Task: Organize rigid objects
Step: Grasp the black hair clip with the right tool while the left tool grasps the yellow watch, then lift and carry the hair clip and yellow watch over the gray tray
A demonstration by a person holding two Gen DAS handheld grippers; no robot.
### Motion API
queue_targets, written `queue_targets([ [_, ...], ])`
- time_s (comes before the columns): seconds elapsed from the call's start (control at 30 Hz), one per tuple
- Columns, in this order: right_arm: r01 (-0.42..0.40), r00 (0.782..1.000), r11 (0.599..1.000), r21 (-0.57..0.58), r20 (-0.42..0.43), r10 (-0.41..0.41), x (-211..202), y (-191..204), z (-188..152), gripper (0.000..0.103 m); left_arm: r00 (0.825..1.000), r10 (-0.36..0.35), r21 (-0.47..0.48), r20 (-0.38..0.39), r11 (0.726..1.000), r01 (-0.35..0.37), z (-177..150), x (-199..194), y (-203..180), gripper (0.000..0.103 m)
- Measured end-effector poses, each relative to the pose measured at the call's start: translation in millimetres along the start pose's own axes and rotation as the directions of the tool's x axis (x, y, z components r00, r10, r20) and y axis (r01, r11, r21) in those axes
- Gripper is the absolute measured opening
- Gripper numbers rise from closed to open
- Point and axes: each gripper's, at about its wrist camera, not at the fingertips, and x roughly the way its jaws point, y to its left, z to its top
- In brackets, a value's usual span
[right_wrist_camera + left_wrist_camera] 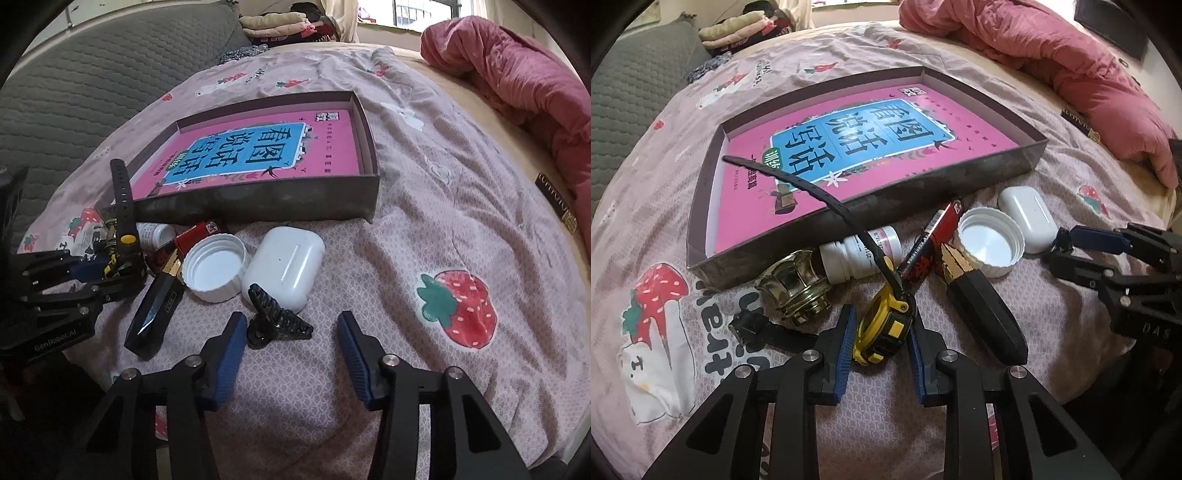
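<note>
Yellow and black, the watch [882,325] sits between the blue pads of the left gripper [881,339], which pinch its case from both sides while one strap arcs up over the box [945,188] wall and the other strap lies flat on the bedspread [886,406] to the left. The box is just beyond the clutter, a pink book [849,147] covering its floor. To do this step well, lift straight up until the long strap clears the white pill bottle [857,254] and the brass fitting [794,284] it leans across, then carry the watch over the near wall and set it down on the book; a hold on the case alone lets the straps swing, so move slowly.

The right gripper [291,350] stands spread, nothing between its pads, poised over a small black clip [277,321] that lies just beside the white earbud case [284,266]. From this angle I cannot be sure the clip is centred between the pads; it looks nearer the left-hand one. Shift over it before closing, and pinch across its narrow body so the earbud case and the white bottle cap [214,269] are not nudged
</note>
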Motion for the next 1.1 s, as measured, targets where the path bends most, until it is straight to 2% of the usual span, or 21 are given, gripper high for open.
queue_targets([
  [0.23,-0.004,1.0,0.999,-0.038,-0.013,0.003,3,1,0,0.037,0.999,-0.037,-0.071,0.006,0.997,0.038,-2,-2,7,0.027],
  [0.53,-0.077,0.997,0.997,0.021,0.012,0.077,-4,-10,1,0.037,0.996,-0.08,-0.147,0.045,0.985,0.086,-2,-10,21,0.025],
  [0.7,-0.115,0.992,0.992,0.045,0.063,0.112,-15,-15,4,0.037,0.991,-0.106,-0.185,0.086,0.975,0.121,-1,-23,29,0.023],
  [1.1,-0.163,0.973,0.985,0.055,0.177,0.151,-35,-16,15,0.037,0.979,-0.105,-0.211,0.175,0.967,0.142,6,-49,37,0.016],
])
